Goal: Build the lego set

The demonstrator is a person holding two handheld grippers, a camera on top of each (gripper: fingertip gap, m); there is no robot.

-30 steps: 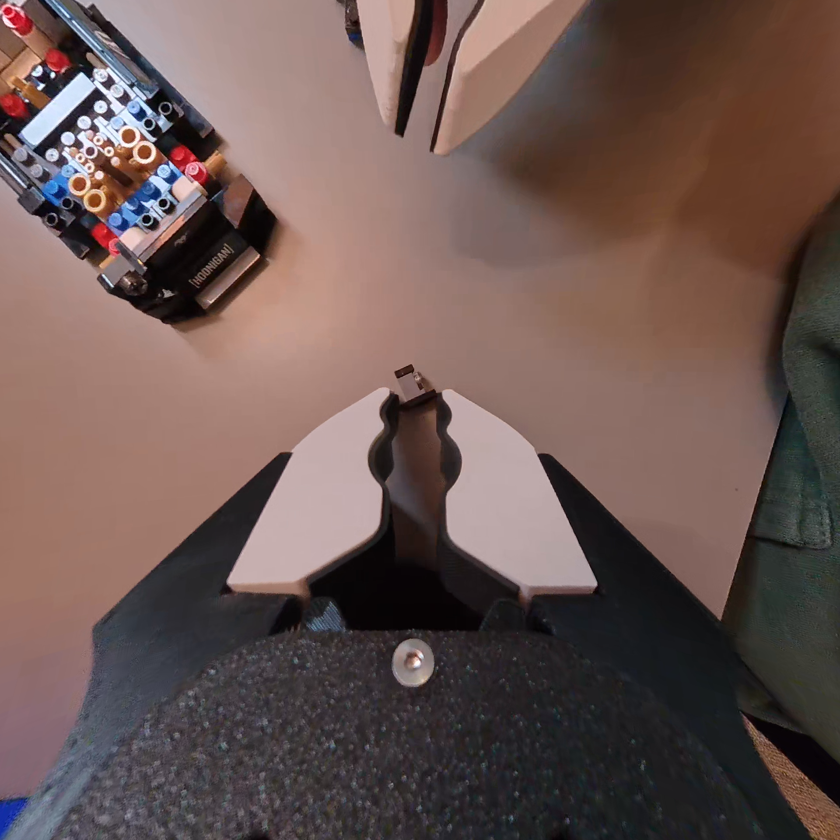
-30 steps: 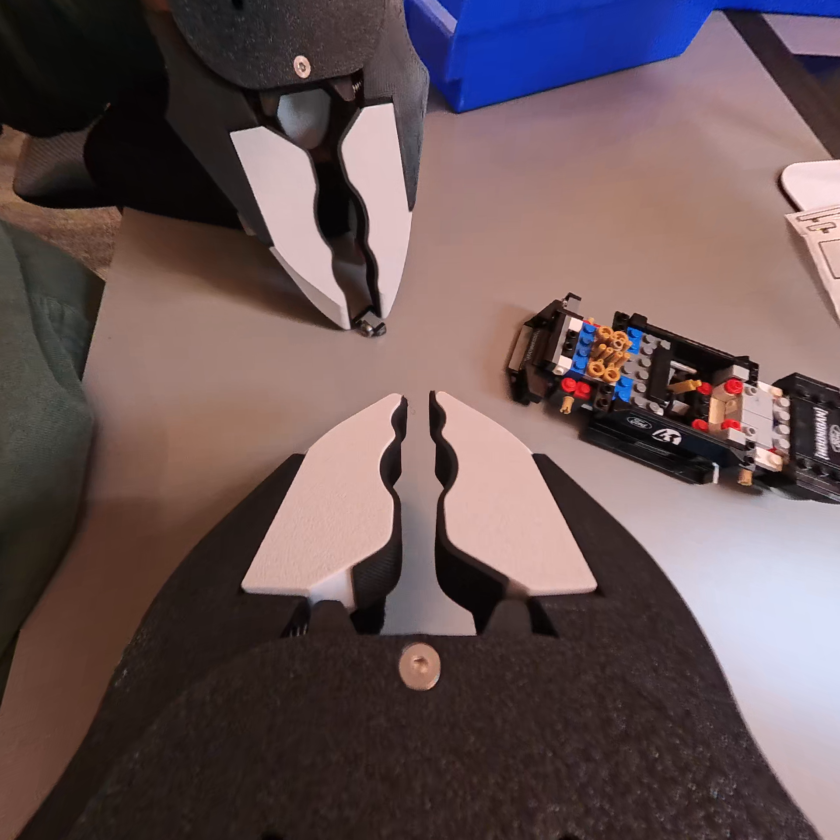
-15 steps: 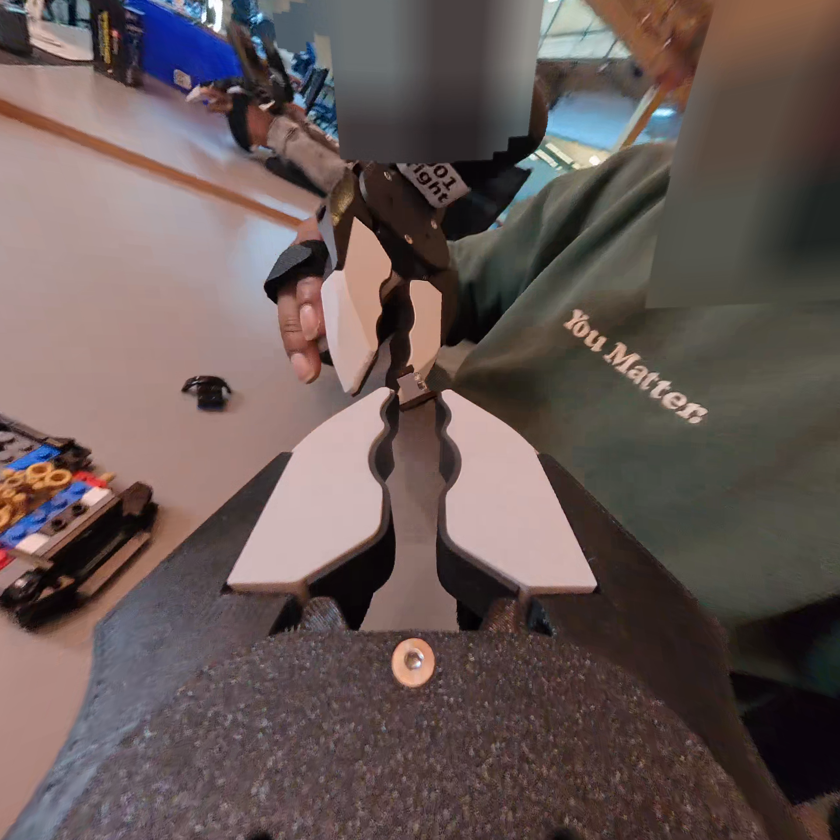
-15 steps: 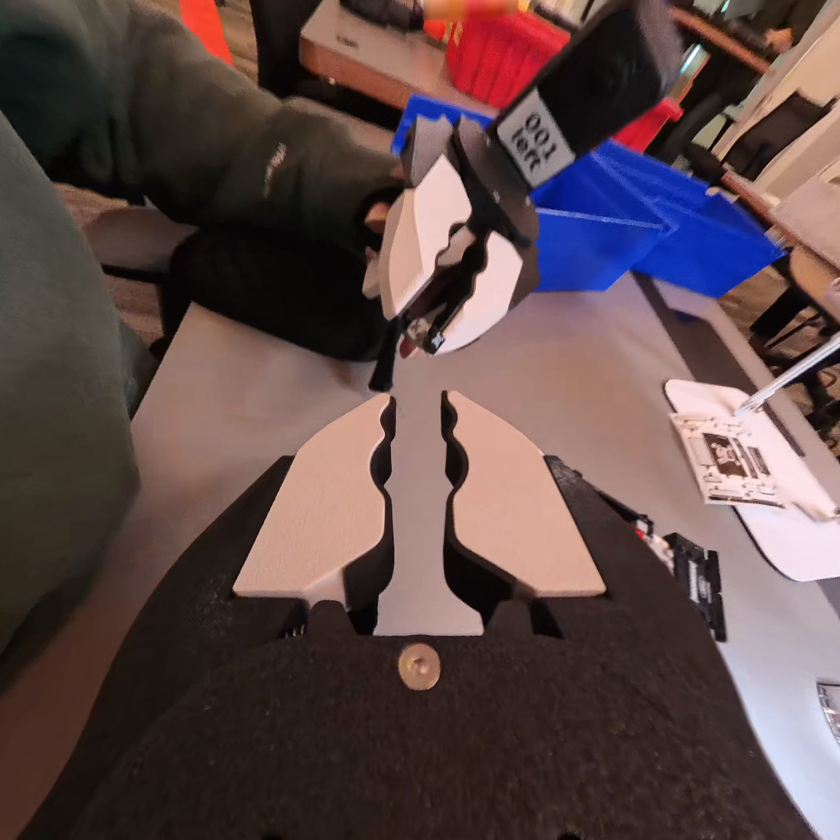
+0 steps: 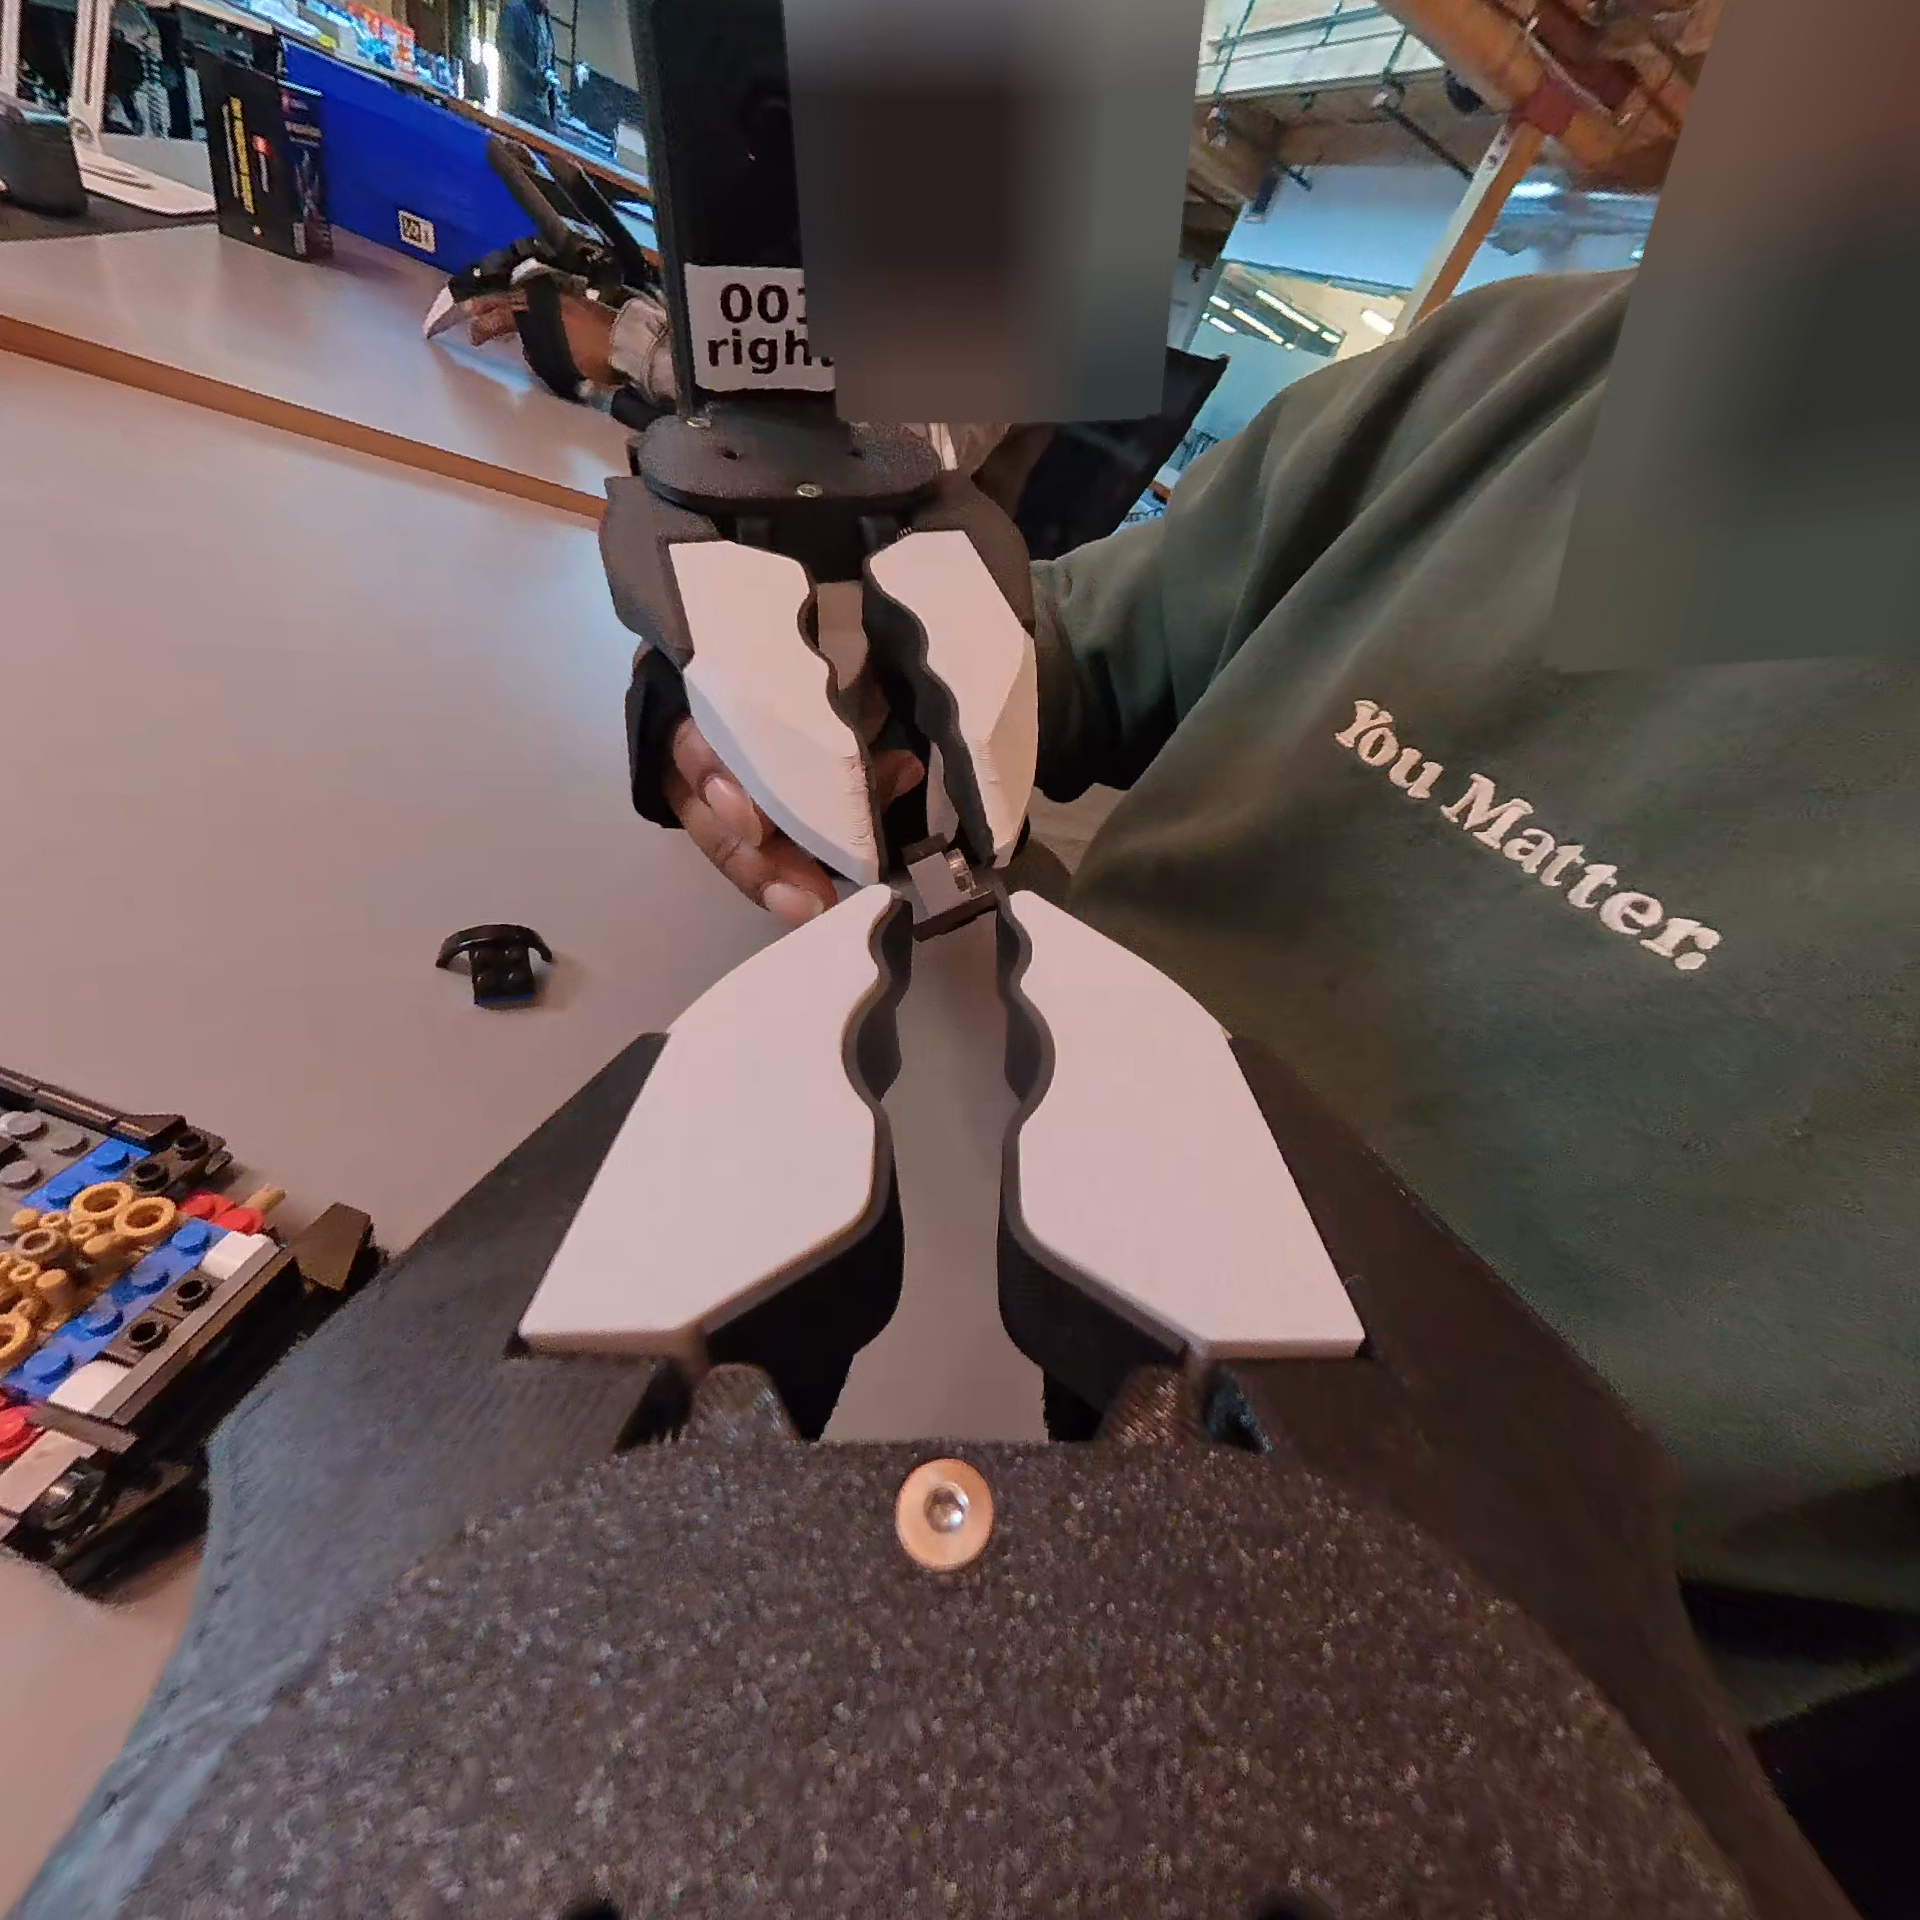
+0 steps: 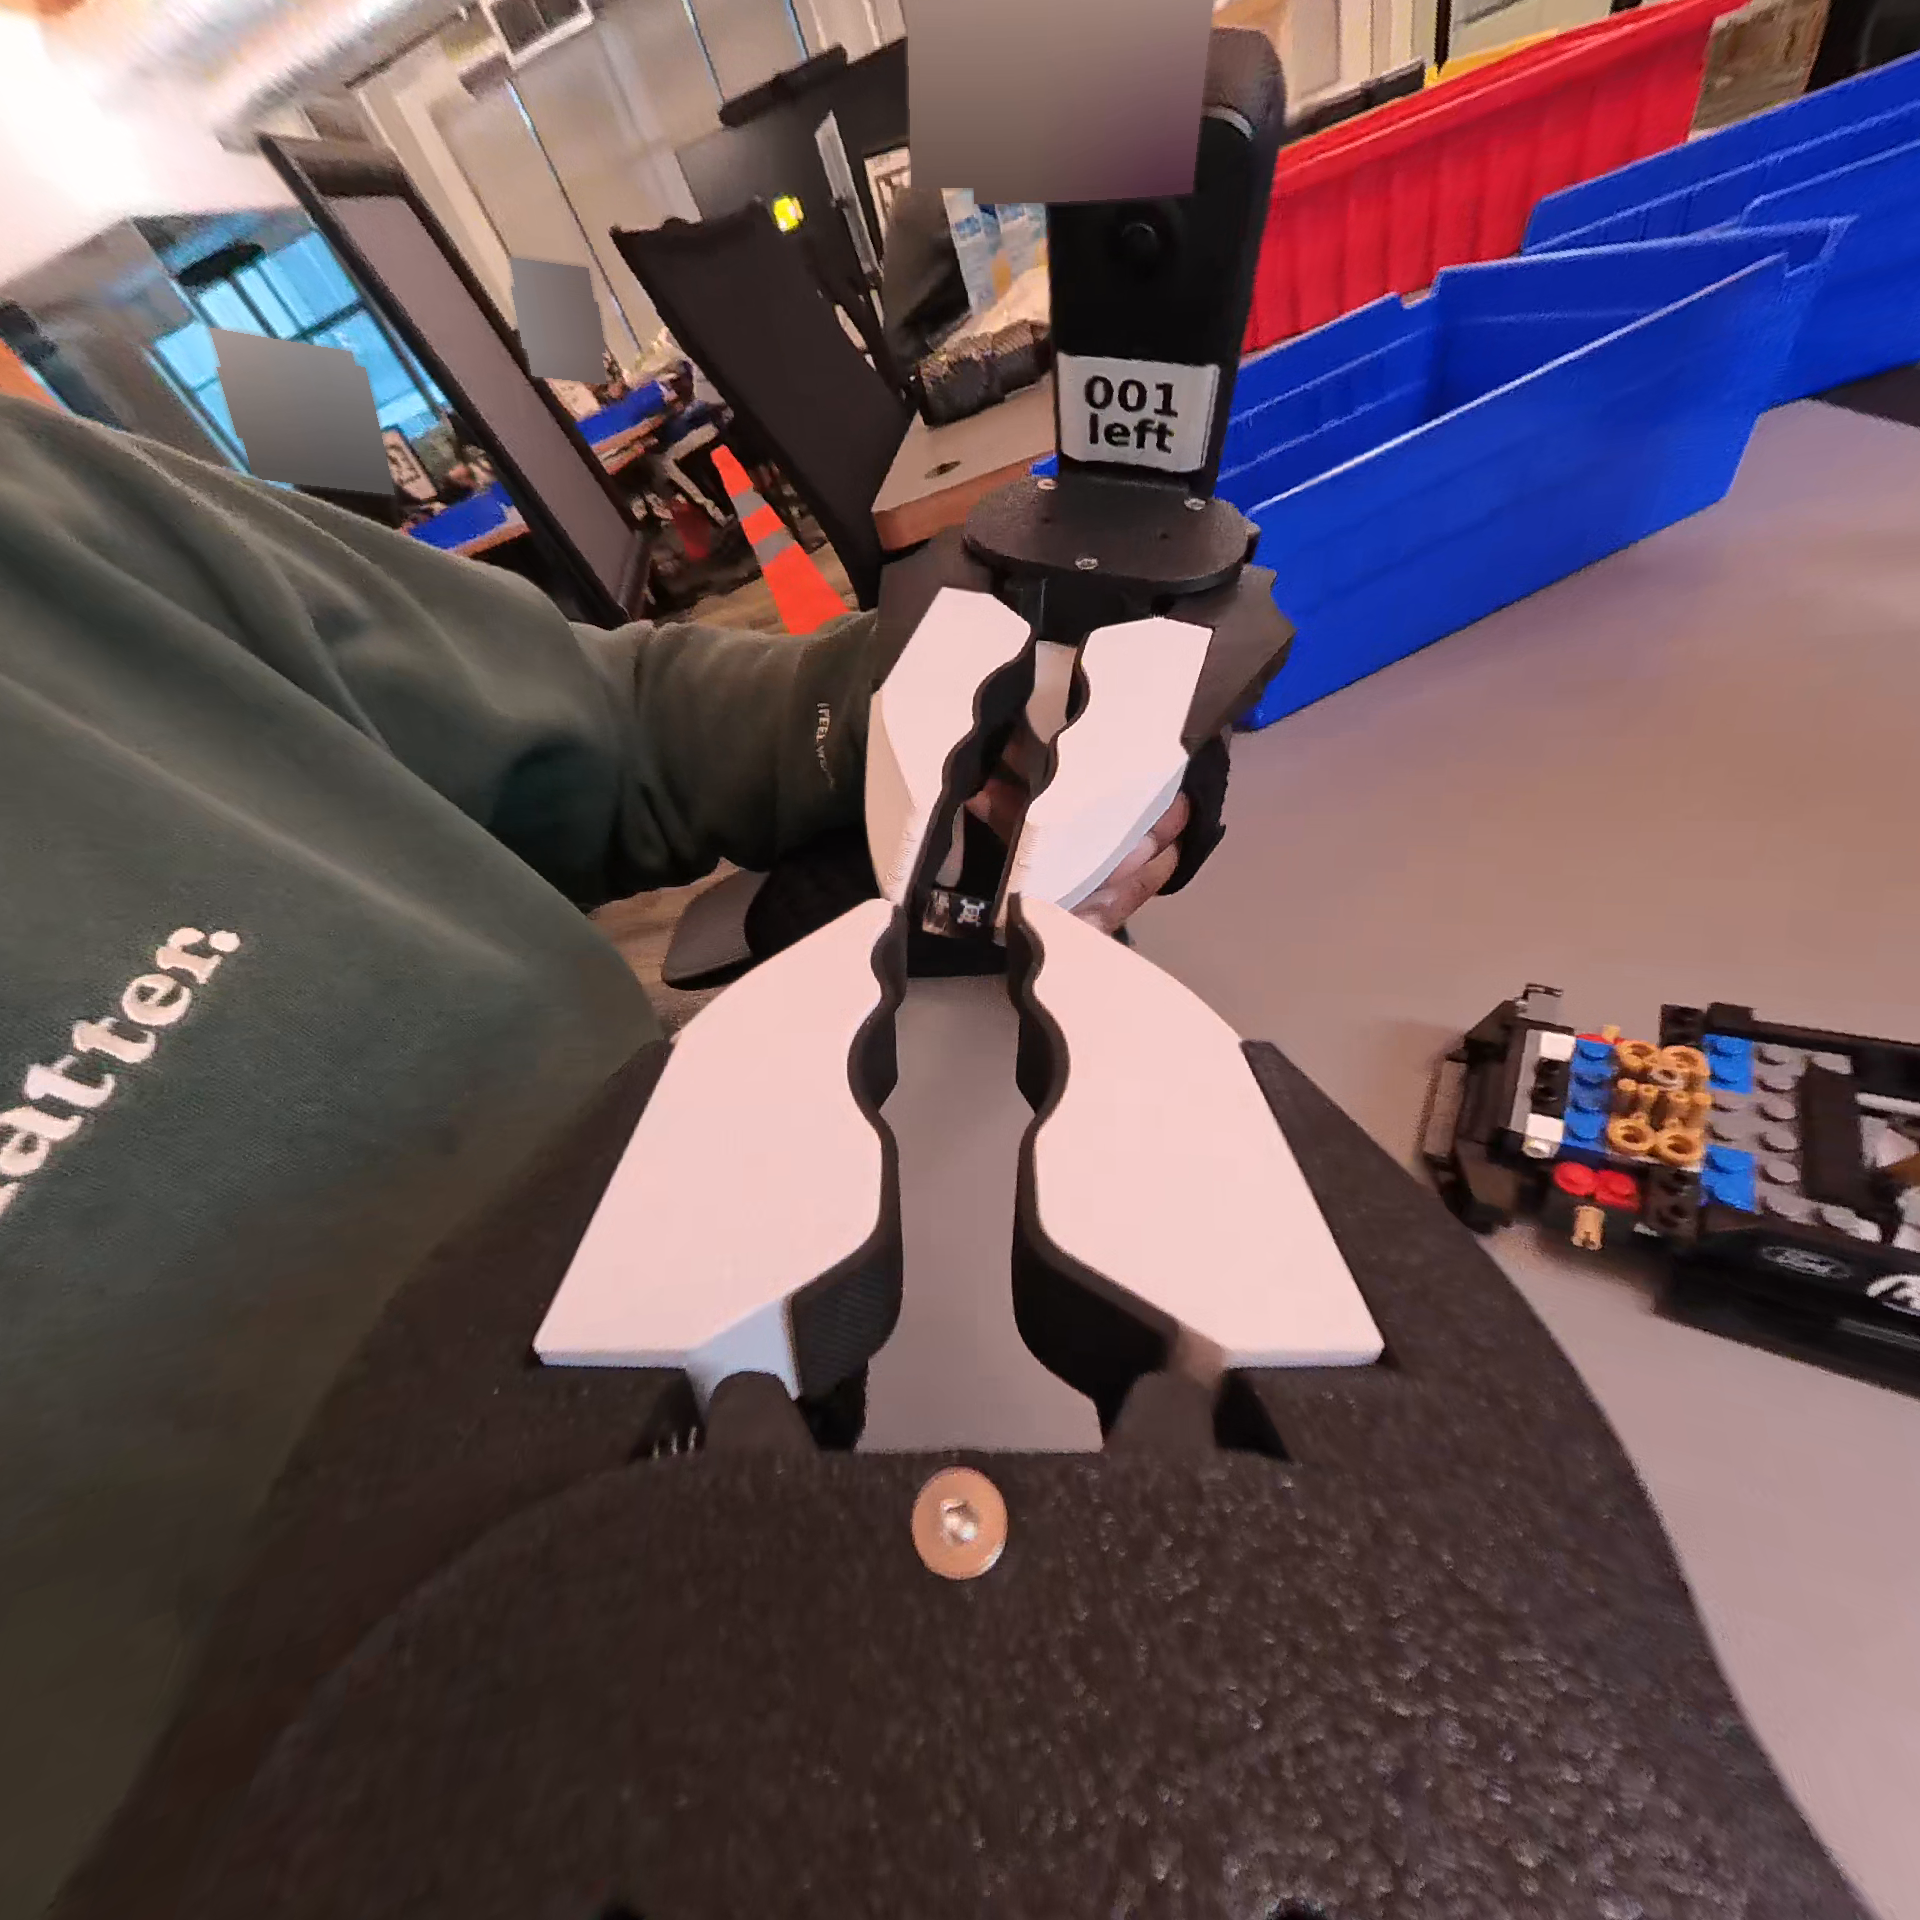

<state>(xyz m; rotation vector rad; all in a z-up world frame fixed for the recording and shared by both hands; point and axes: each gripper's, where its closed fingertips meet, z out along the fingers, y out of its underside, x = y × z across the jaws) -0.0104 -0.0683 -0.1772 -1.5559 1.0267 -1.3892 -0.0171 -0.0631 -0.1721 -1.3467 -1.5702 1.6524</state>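
Note:
My left gripper (image 5: 951, 912) is shut on a small black lego piece (image 5: 945, 888) and holds it in the air above the table. My right gripper (image 6: 954, 923) faces it tip to tip; it is slightly open and its fingertips (image 6: 883, 935) flank the same piece (image 6: 961, 912). I cannot tell whether they touch it. The partly built black lego car (image 5: 104, 1299) lies on the table at the lower left of the left wrist view, and at the right of the right wrist view (image 6: 1662, 1143).
A small black curved piece (image 5: 494, 961) lies loose on the grey table (image 5: 260, 727). Blue bins (image 6: 1507, 416) stand at the table's far side. The person's green sweatshirt (image 5: 1455, 831) is close behind both grippers. Less than 4 cm separates the two grippers' tips.
Both grippers have risen off the table and tilted up to face each other. The right gripper opened a little and came in until its tips flank the piece held by the left.

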